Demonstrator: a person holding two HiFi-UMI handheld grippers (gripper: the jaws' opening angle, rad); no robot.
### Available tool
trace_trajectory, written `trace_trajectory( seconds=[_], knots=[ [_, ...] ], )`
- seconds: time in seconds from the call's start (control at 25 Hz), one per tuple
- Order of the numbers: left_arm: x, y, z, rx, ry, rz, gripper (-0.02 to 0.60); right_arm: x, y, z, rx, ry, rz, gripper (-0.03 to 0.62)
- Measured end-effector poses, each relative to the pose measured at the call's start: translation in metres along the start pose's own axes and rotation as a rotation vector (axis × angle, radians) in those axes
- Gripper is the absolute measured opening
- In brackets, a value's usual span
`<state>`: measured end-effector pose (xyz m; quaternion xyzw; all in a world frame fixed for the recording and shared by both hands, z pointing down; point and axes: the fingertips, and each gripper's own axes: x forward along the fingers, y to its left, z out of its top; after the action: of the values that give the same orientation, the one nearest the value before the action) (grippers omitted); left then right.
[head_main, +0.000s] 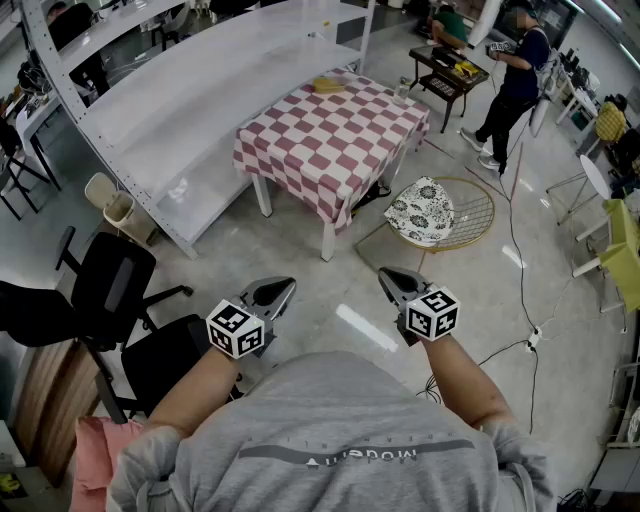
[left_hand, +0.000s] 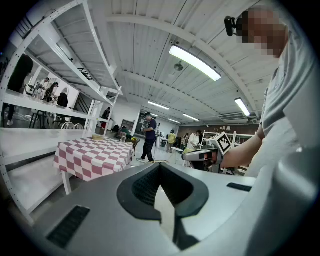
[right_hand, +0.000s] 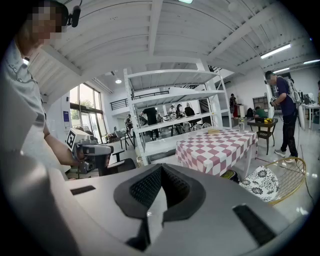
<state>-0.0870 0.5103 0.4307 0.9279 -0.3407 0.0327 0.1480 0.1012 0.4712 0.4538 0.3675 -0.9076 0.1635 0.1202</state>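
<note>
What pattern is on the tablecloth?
Red and white checks on the tablecloth, clearest in the head view.

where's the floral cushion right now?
Head view, right of centre: the floral cushion lies in the gold wire basket, just right of the checkered table and ahead of the right gripper.

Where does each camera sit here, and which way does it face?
Head view: on the person's head, looking steeply down at the floor, the checked table, the left gripper and the right gripper; forearms and grey shirt show.
Left gripper view: on the left gripper, facing along its shut jaws toward the table; the right arm shows.
Right gripper view: on the right gripper, jaws shut, facing the table; the left arm shows.
All three share the checked table.
</note>
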Motion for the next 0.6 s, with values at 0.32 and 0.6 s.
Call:
trace_trajectory(
  seconds=[0.32,0.6],
  knots=[
    [0.007,-0.004,0.002,0.012,0.006,0.009,0.014,-0.004,-0.007,0.000,0.001,-0.001,0.010,0.023],
    [0.023,-0.014,0.009,0.022,-0.005,0.045,0.014,-0.013,-0.025,0.004,0.021,0.008,0.025,0.025]
  ],
)
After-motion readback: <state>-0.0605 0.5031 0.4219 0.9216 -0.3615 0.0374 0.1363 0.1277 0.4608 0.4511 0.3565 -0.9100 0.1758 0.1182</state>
